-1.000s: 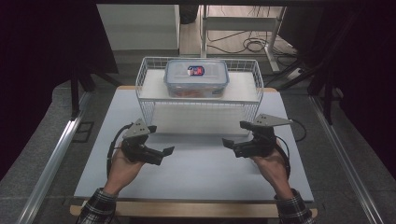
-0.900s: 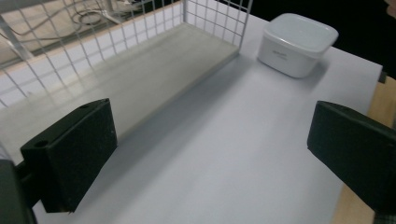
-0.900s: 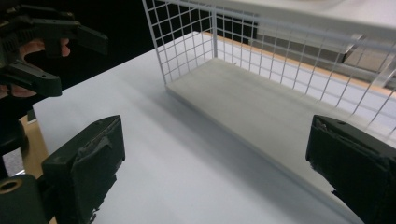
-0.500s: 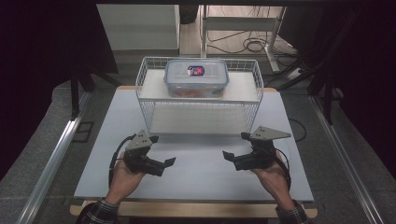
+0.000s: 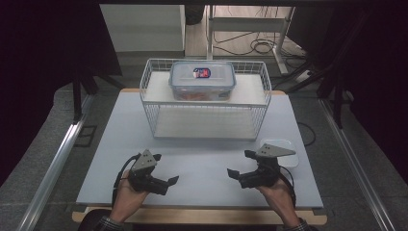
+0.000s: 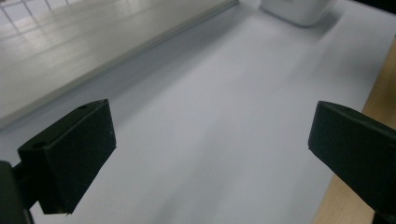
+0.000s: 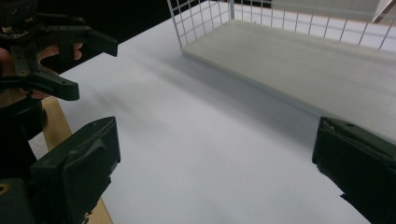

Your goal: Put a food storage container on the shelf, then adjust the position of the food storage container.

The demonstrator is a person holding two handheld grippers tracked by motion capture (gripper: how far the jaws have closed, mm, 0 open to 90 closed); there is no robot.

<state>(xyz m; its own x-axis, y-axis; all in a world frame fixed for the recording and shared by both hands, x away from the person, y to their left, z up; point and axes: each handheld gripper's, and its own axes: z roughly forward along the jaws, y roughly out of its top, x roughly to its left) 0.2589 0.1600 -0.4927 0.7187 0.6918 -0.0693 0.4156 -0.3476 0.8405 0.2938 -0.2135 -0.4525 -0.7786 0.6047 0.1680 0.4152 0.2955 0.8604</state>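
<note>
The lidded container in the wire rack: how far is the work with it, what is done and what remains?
Nothing looks done yet: the lidded container sits on the top shelf of the wire rack, lid on, untouched. In hand: nothing; the left gripper and right gripper are both open and empty, low over the table near its front edge. A small white dish lies beside the right gripper. Reaching and grasping probably remain.

No wording can be read anywhere on the table right now. The one printed thing is a small red, white and blue label (image 5: 202,73) on the lid of the clear container (image 5: 202,80) up on the wire rack (image 5: 149,82), and it is far too small and blurred to make out any letters or numbers.
</note>
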